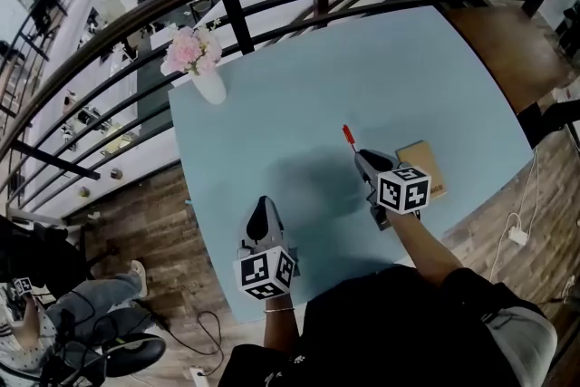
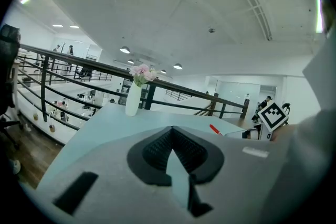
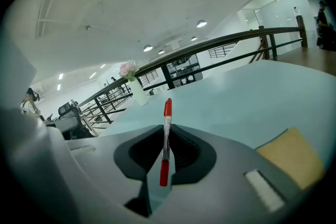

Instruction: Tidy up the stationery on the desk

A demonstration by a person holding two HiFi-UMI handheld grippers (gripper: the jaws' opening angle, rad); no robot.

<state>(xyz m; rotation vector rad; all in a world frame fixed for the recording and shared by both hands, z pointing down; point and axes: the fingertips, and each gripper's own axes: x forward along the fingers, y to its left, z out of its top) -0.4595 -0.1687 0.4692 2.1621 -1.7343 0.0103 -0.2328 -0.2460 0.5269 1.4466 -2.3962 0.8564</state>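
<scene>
Fingers [image 3: 137,153] of right gripper [image 1: 364,162]: closed narrowly on a red pen [image 3: 166,136], held over the worktop [image 1: 362,68]. Long axis in line with the fingers, one end jutting forward beyond them. Tan notebook [image 1: 424,166] just beside, to the right, so probably the handiest spot for setting down. Left gripper [image 1: 262,209]: shut tight, empty, well apart from both.
</scene>
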